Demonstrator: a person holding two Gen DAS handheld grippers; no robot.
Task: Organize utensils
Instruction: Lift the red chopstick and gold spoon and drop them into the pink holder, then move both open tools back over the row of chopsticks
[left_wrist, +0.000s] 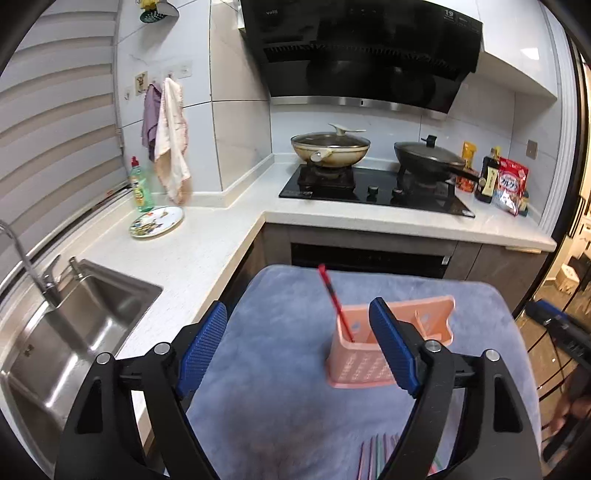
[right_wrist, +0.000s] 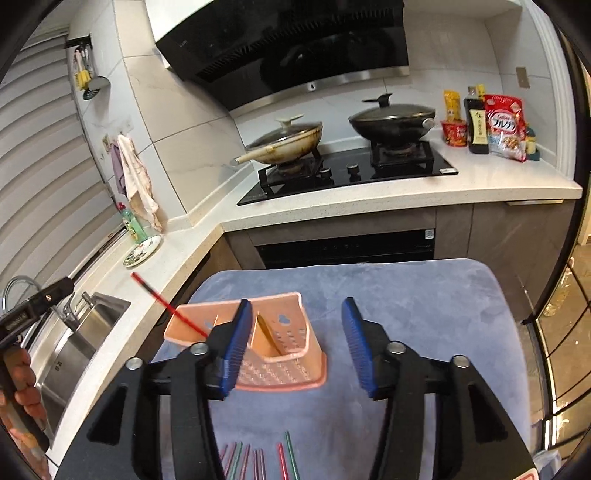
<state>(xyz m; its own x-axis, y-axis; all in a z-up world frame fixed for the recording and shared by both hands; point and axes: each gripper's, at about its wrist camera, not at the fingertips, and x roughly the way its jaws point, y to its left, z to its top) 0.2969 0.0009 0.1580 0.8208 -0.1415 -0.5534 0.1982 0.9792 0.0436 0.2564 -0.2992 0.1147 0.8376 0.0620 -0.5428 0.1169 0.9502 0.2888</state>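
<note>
Right gripper (right_wrist: 295, 343) over the blue cloth (right_wrist: 424, 295), jaws apart, nothing between the pads. Pink utensil holder (right_wrist: 284, 369) stands near the cloth's left edge, partly behind the left finger (right_wrist: 232, 347). One red chopstick (right_wrist: 166, 299) leans out of the holder's left compartment, tilted up-left past the cloth's edge. Loose chopsticks (right_wrist: 258, 461), red, green and purple, lie along the cloth's near edge. Left gripper (right_wrist: 33, 306) at far left above the sink (right_wrist: 74, 343), a hand (right_wrist: 26, 391) gripping its handle; its jaws not readable.
</note>
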